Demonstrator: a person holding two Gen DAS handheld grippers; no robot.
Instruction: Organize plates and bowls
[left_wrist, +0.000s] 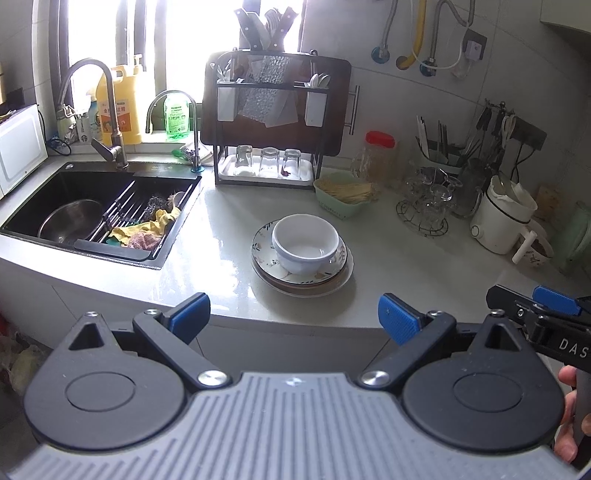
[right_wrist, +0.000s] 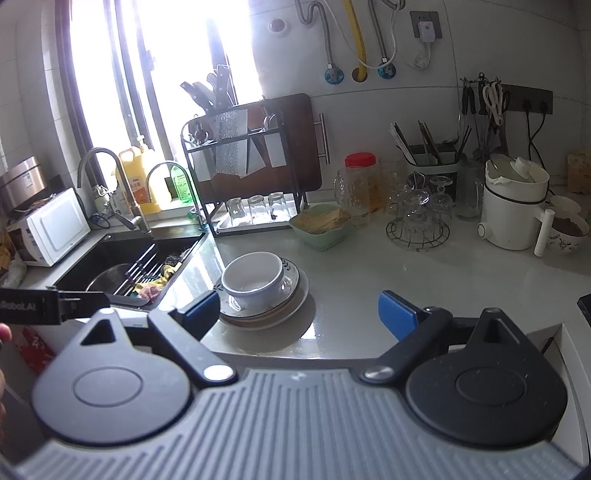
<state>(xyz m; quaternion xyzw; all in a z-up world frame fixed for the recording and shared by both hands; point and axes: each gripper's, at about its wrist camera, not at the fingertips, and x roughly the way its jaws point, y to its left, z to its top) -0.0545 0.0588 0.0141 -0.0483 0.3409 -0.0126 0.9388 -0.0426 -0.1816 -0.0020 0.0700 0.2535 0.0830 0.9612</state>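
Observation:
A white bowl (left_wrist: 306, 243) sits upright on a short stack of plates (left_wrist: 334, 277) on the pale counter; the top plate has a leaf pattern. The stack also shows in the right wrist view, bowl (right_wrist: 254, 278) on plates (right_wrist: 295, 295). My left gripper (left_wrist: 293, 314) is open and empty, held at the counter's front edge, short of the stack. My right gripper (right_wrist: 299, 312) is open and empty, also at the front edge, with its left finger close to the stack's near left side. The right gripper also shows at the far right of the left wrist view (left_wrist: 546, 306).
A black sink (left_wrist: 99, 214) with a steel pot, rack and cloths lies left. A dish rack (left_wrist: 269, 118) with upturned glasses stands behind. A green basket (left_wrist: 345, 197), red-lidded jar (left_wrist: 376, 158), glassware stand (left_wrist: 428, 206) and white cooker (left_wrist: 502, 218) line the right.

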